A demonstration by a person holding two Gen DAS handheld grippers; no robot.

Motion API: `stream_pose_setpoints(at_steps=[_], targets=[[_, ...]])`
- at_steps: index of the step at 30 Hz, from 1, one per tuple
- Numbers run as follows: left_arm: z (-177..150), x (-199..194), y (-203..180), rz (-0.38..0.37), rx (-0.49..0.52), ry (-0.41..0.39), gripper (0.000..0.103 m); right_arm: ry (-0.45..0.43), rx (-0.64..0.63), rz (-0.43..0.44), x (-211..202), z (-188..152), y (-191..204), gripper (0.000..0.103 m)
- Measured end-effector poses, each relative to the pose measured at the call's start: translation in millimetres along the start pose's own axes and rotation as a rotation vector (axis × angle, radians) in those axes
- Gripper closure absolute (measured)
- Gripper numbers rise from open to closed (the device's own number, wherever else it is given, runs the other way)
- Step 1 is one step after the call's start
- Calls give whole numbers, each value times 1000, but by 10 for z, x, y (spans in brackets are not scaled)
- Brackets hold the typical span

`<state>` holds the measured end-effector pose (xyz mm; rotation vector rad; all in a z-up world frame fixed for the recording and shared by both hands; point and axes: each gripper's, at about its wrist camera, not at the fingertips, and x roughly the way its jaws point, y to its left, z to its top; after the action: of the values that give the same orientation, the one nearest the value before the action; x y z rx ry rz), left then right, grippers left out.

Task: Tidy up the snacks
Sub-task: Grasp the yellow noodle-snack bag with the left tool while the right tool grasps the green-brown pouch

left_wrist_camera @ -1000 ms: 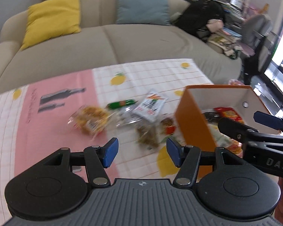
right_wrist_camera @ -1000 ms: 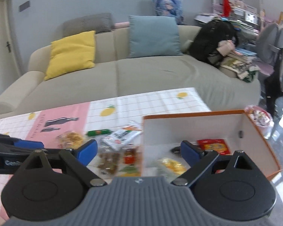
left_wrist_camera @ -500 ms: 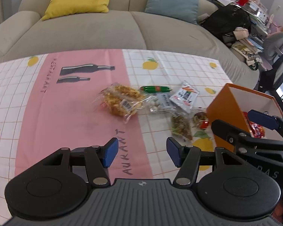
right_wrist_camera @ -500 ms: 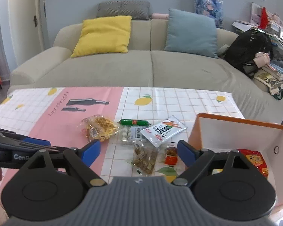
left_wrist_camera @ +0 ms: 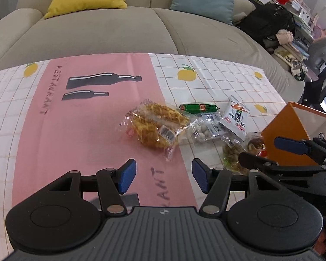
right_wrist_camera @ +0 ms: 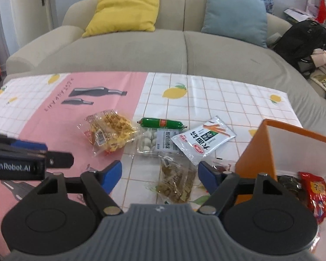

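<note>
Several snacks lie on the tablecloth: a clear bag of yellow crisps (left_wrist_camera: 156,126) (right_wrist_camera: 110,130), a green sausage (left_wrist_camera: 197,108) (right_wrist_camera: 162,123), a clear pack of white balls (right_wrist_camera: 156,142), a white sachet (right_wrist_camera: 203,140) and a bag of brown-green bits (right_wrist_camera: 176,180). An orange box (right_wrist_camera: 256,152) (left_wrist_camera: 286,134) stands at the right with a red packet (right_wrist_camera: 316,195) inside. My left gripper (left_wrist_camera: 163,177) is open and empty just short of the crisps. My right gripper (right_wrist_camera: 160,174) is open and empty over the brown-green bag.
A beige sofa (right_wrist_camera: 163,50) with a yellow cushion (right_wrist_camera: 123,10) and a blue cushion (right_wrist_camera: 234,15) runs along the table's far edge. A black bag (right_wrist_camera: 304,37) and clutter sit at the right. The pink band of the cloth (left_wrist_camera: 76,130) lies left of the snacks.
Both grippers have swung left from the orange box toward the loose snacks and dropped closer to the table. Both stay open and empty.
</note>
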<state>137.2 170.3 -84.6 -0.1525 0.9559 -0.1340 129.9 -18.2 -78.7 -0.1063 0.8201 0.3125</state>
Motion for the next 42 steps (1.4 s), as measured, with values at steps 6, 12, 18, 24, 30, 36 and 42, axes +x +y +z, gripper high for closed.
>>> stream_pose_setpoints(at_steps=[6,12,18,24,30,36,42], targets=[[124,316,30,-25,-44,18,33,73,33,-20,280,3,-74,28],[108,642,-7,-13,-49,48,50,97,31,-21,392,-44,-88,28],[109,739,38,-37,-102,63,90,133,57,-14,494,-125,-138,28],[68,672,72,-60,-126,90,97,147,82,17,547,-201,-176,51],[-122,453,27,-85,-88,181,98,143,103,40,477,-264,-171,52],[-427,171,-57,-129,-25,269,98,169,89,82,258,-447,-87,52],[-698,19,-170,-170,60,348,98,201,59,95,-14,-706,-12,52]])
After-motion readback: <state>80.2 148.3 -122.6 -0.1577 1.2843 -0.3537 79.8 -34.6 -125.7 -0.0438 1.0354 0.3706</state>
